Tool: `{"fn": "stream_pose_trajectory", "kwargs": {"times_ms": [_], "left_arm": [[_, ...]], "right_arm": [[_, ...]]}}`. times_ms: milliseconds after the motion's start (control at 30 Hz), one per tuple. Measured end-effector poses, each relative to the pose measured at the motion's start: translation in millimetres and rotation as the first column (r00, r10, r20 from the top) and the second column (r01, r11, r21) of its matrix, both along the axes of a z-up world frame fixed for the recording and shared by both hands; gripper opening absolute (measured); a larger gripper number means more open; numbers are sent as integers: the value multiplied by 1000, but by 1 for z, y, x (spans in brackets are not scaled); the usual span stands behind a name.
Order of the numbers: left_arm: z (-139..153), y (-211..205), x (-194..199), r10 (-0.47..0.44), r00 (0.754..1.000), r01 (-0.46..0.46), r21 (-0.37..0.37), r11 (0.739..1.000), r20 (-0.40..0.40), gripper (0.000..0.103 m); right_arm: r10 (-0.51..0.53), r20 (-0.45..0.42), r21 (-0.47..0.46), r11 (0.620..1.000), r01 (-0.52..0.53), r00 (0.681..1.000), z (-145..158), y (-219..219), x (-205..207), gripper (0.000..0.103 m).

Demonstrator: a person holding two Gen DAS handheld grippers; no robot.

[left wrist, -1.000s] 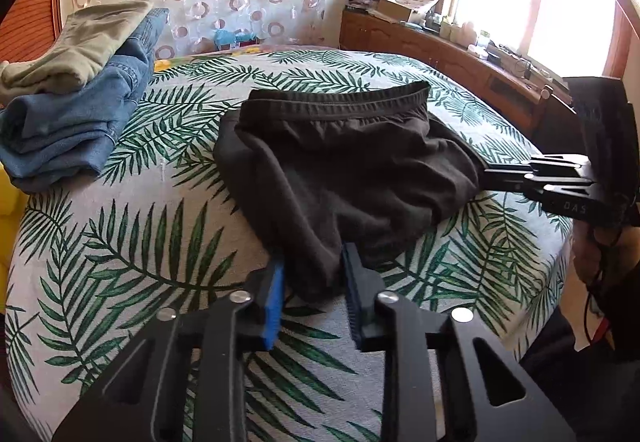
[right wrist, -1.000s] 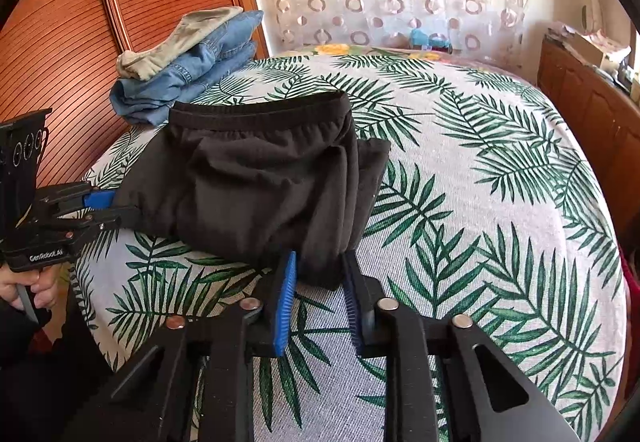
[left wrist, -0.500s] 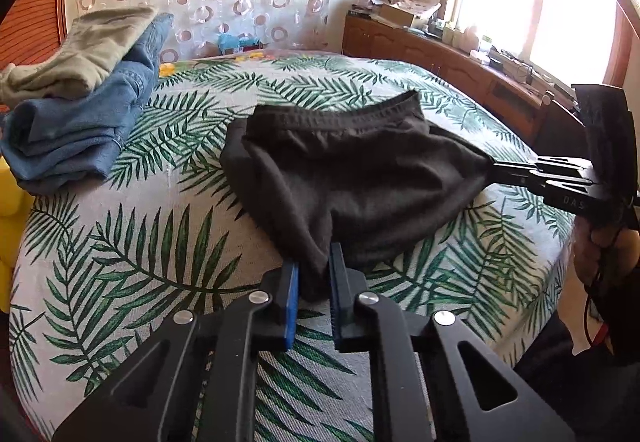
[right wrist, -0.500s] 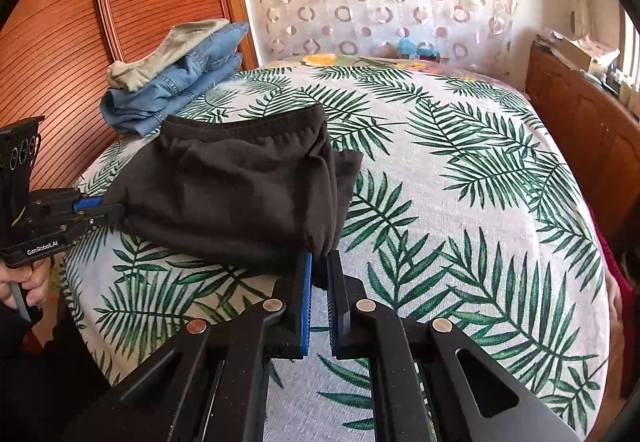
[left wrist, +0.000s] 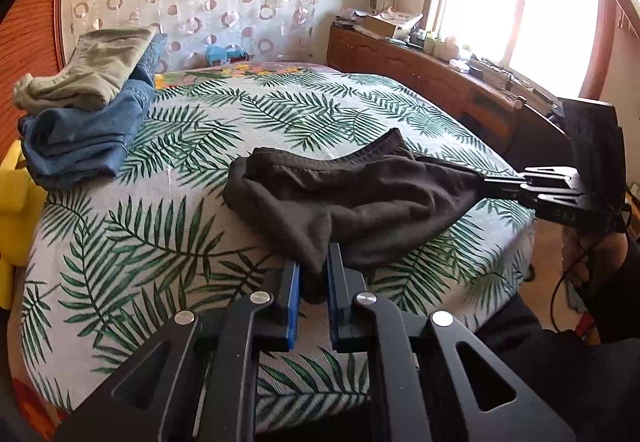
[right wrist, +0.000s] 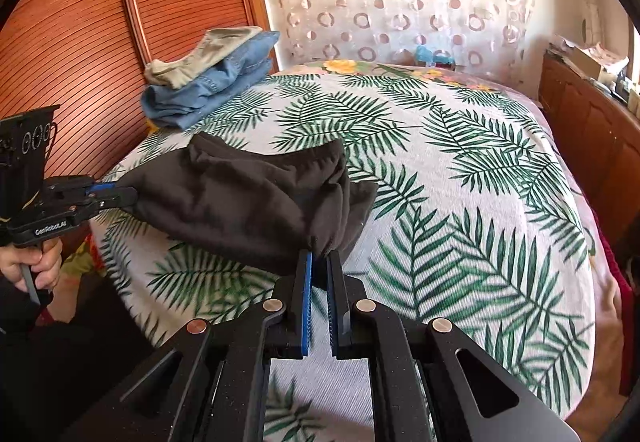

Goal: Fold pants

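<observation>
Dark brown-black pants, folded over, are lifted off the near part of the palm-leaf bedspread. My left gripper is shut on one near corner of the pants. My right gripper is shut on the other near corner of the pants. Each gripper shows in the other's view: the right one at the right edge, the left one at the left edge. The cloth hangs stretched between them, its waistband side sagging toward the bed.
A stack of folded blue jeans with khaki pants on top lies at the bed's far left corner. A wooden sideboard with clutter runs under the window at right. A slatted wooden panel stands at left.
Both grippers closed on the near corners of the pants and lifted them. The cloth rose off the bed and bunched up between the grippers.
</observation>
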State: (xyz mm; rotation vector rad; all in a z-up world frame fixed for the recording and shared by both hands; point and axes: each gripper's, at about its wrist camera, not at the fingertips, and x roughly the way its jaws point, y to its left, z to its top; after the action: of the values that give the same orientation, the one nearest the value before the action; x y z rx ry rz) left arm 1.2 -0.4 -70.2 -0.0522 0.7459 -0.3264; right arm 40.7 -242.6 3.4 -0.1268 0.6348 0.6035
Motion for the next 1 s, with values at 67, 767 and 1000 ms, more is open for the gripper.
{"fn": "stream_pose_trajectory", "kwargs": {"times_ms": [67, 767, 1000], "left_arm": [[0, 0, 1, 5, 1000, -5, -3, 1000, -3, 12], [2, 9, 10, 84, 996, -84, 23, 996, 21, 81], [-5, 11, 36, 91, 996, -91, 39, 995, 4, 81]], "right_arm": [[-4, -1, -7, 1000, 4, 1000, -1, 0, -5, 6], [-59, 19, -29, 998, 60, 998, 4, 8, -3, 44], [-23, 40, -31, 999, 24, 999, 5, 31, 26, 47]]}}
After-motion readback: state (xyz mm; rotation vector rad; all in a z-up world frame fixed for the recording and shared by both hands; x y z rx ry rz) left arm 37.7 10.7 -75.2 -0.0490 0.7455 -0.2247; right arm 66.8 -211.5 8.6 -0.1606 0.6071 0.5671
